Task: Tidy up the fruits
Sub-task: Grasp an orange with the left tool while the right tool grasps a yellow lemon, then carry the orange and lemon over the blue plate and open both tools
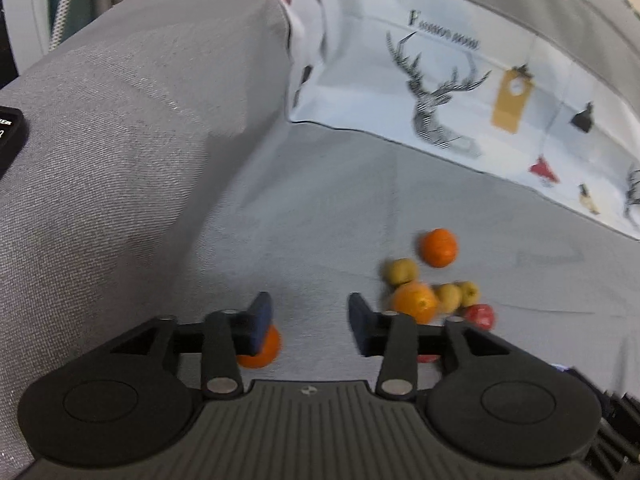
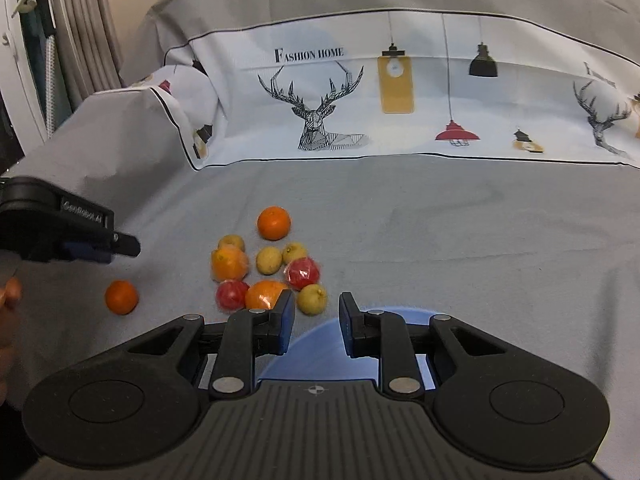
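Right wrist view: my right tool [image 2: 316, 322] hovers narrowly parted, holding nothing, above the blue plate [image 2: 320, 344]. Left tool [image 1: 310, 322] is half open and empty (lone orange [image 2: 121, 297] just under its left finger). I'd centre over that orange before closing; open sofa seat [image 2: 480, 248] lies rightward.

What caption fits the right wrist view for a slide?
Right gripper, empty, over a blue plate, facing fruits on a grey cover.

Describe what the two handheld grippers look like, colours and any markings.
Both the left gripper and right gripper are matte black plastic with ribbed bodies, round side discs, silver pivot pins and blue finger pads. Seen from the right camera, the left one carries white lettering, too small to read reliably.
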Demonstrator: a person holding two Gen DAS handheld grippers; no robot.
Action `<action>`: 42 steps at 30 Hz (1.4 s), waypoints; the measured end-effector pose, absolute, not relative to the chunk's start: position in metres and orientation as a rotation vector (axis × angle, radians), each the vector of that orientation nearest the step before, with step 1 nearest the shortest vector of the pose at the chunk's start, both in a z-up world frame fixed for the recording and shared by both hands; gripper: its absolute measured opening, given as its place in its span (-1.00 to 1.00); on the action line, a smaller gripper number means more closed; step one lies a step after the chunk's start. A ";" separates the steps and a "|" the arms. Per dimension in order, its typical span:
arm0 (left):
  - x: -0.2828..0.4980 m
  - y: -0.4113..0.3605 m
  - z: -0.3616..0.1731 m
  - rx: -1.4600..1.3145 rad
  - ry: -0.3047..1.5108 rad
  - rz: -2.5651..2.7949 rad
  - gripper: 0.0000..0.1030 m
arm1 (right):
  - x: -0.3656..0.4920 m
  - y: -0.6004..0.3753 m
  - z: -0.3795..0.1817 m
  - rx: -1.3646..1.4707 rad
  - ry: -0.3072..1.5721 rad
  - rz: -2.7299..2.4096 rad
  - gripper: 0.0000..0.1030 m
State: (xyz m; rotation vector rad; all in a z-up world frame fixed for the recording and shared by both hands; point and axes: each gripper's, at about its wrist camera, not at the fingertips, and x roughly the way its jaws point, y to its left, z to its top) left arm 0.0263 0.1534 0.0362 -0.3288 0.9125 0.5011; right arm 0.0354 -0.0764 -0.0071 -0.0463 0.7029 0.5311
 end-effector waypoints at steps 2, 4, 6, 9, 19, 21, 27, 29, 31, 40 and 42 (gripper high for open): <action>0.027 0.154 0.033 -0.310 0.926 0.538 0.18 | 0.048 -0.068 -0.013 -0.037 0.723 0.535 -0.46; 0.029 0.156 0.029 -0.299 0.942 0.555 0.22 | 0.058 -0.060 -0.019 -0.051 0.731 0.522 -0.44; 0.031 0.157 0.025 -0.285 0.961 0.578 0.32 | 0.069 -0.052 -0.025 -0.060 0.749 0.510 -0.38; 0.035 0.161 0.018 -0.270 0.984 0.604 0.34 | 0.084 -0.044 -0.038 -0.071 0.797 0.499 -0.38; 0.041 0.167 0.000 -0.281 1.061 0.628 0.34 | 0.097 -0.018 -0.061 -0.216 0.857 0.524 -0.41; 0.041 0.170 -0.003 -0.295 1.073 0.628 0.34 | 0.095 -0.018 -0.059 -0.232 0.843 0.528 -0.48; 0.040 0.170 -0.004 -0.300 1.078 0.628 -0.22 | 0.087 -0.033 -0.035 -0.160 0.780 0.539 -0.48; 0.040 0.166 0.001 -0.274 1.054 0.626 -0.23 | 0.080 -0.042 -0.020 -0.133 0.737 0.555 -0.48; 0.039 0.161 0.006 -0.259 1.025 0.617 -0.24 | 0.069 -0.050 -0.004 -0.122 0.683 0.561 -0.48; 0.006 0.118 0.058 -0.195 0.711 0.383 -0.24 | 0.006 -0.121 0.027 0.016 0.571 0.525 -0.48; -0.005 0.101 0.068 -0.203 0.663 0.309 -0.24 | -0.005 -0.137 0.023 0.041 0.567 0.512 -0.48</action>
